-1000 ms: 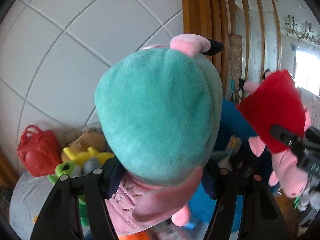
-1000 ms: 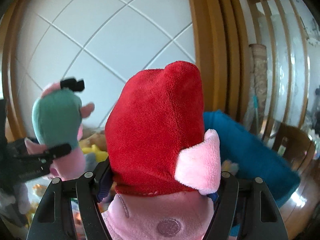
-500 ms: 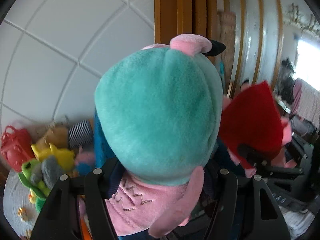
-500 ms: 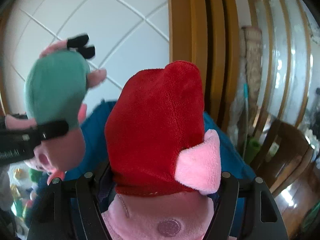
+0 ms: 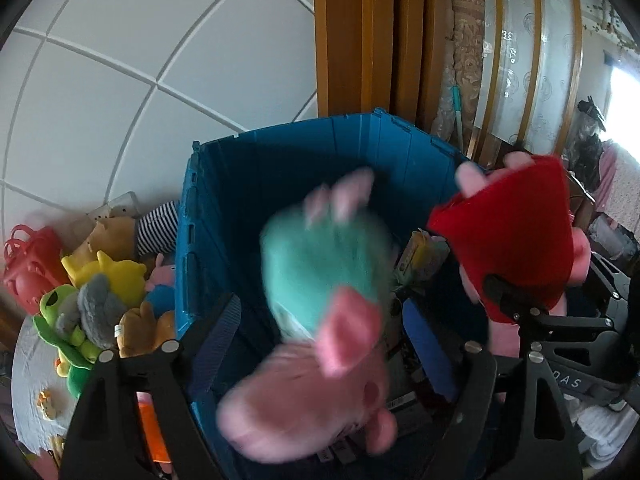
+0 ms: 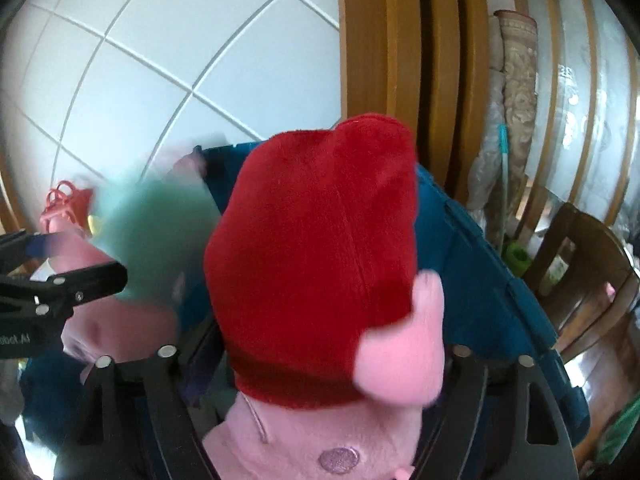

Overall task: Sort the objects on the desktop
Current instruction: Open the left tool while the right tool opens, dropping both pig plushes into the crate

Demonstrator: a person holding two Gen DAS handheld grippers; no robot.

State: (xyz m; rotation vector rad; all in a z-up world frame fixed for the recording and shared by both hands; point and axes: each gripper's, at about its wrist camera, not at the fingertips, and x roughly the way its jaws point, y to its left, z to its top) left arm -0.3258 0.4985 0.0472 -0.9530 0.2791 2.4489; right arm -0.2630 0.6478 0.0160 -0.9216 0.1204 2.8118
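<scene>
Since a second ago you've brought both pigs over the blue bin (image 5: 280,168), and the teal pig (image 5: 324,264) has left your left tongs (image 5: 320,354): it was gripped sharp and tight before, now it's a blur between the jaws, over the bin's inside. Left jaws are opening, pads off the plush on both sides. Your right tongs (image 6: 316,354) are opening too; the red pig (image 6: 320,256) sits between them, upright, and there's a gap showing at the left pad; the right one I can't tell. From the left view the red pig hangs over the bin's right rim. Inside the bin, past the teal pig, you've got packets and a blue thing, too blurred to name. Left of the bin, on the desk (image 5: 28,376): green frog (image 5: 60,312), grey plush (image 5: 96,308), yellow plush (image 5: 112,272), striped plush (image 5: 158,226), red basket (image 5: 28,268). Behind all that, tiled wall (image 5: 140,40) and wood frame (image 5: 360,36).
</scene>
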